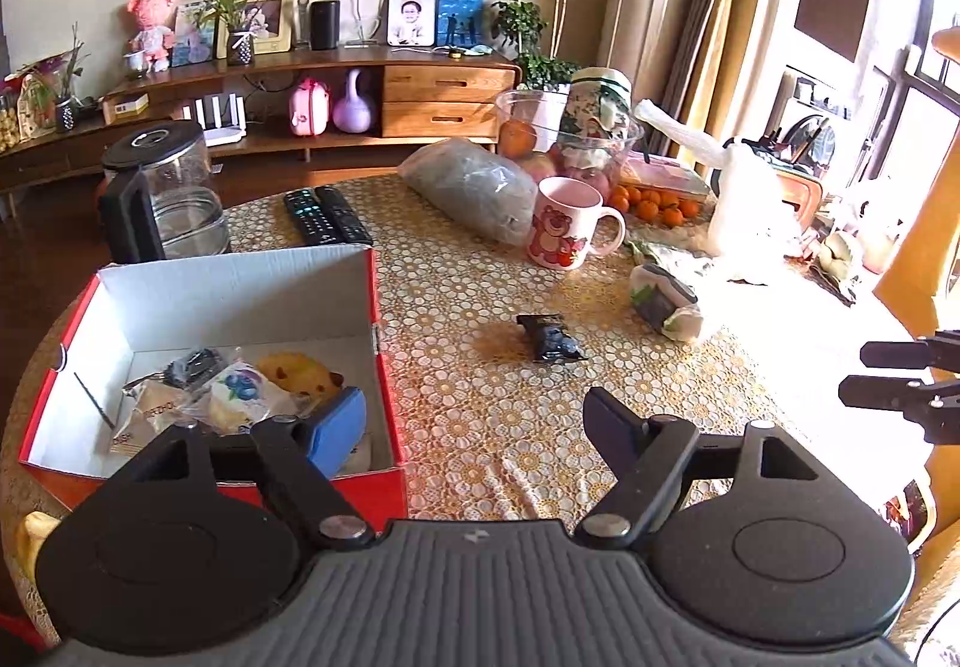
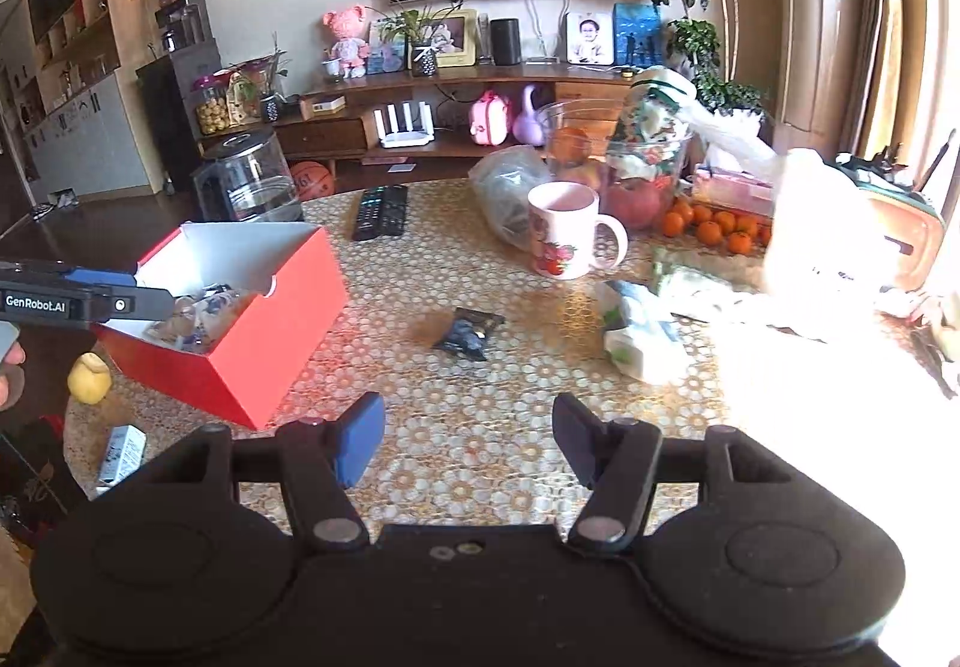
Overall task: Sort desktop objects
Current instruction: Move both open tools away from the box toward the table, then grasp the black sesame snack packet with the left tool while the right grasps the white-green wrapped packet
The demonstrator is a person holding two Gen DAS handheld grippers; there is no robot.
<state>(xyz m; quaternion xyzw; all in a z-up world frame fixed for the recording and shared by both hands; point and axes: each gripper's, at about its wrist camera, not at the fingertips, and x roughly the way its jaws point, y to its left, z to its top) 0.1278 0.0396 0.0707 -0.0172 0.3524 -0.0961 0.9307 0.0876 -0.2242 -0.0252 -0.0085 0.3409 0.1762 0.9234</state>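
Grippers: left gripper [image 1: 474,427], right gripper [image 2: 468,436], jaws spread, empty. One red box [image 2: 264,319]; one dark packet [image 1: 549,338]; two remotes [image 1: 327,216].

White lettering "GenRobot.AI" on the side of the left gripper [image 2: 150,301]; no other text is legible.

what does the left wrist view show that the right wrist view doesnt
Only the left wrist view looks down into the red box, showing the snack packets on its floor; the right claw pokes in at the edge. Only the right wrist view shows a yellow lump and a small white carton outside the box, plus the basketball on the floor. Both show the dark packet lying loose on the table, the mug and the two remotes.
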